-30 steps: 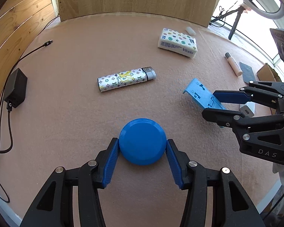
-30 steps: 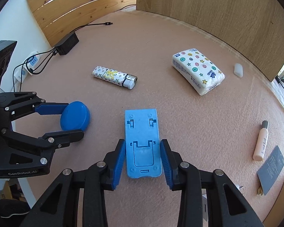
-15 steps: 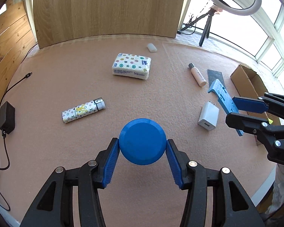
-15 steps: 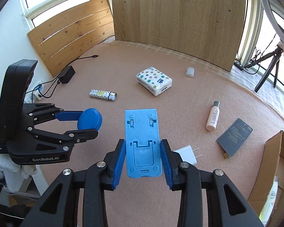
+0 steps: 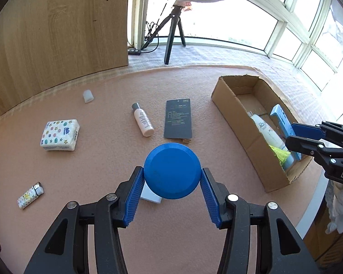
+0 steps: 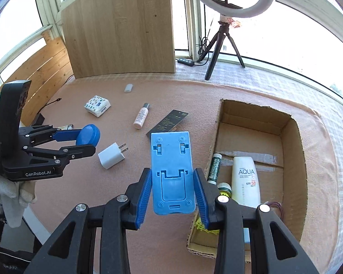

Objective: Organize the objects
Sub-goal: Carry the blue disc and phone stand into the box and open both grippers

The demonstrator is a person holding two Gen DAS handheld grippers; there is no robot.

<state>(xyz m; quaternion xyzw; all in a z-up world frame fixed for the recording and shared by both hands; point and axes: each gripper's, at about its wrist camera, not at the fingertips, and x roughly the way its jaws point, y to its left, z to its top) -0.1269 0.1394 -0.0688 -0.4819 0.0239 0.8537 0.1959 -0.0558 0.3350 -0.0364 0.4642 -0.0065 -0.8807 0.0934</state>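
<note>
Both grippers have swung right from the lighter toward the box (image 6: 295,137) | my left gripper (image 5: 171,189) clamps the blue disc (image 5: 172,170), held above the mat over the charger (image 6: 111,157) | my right gripper (image 6: 172,196) grips the blue stand (image 6: 171,171) at the box's left wall | sunscreen (image 6: 245,182) lies inside.

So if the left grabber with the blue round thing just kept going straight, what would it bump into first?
Probably the dark card lying flat just ahead of the left gripper and its blue disc, though depth is hard to judge.
</note>
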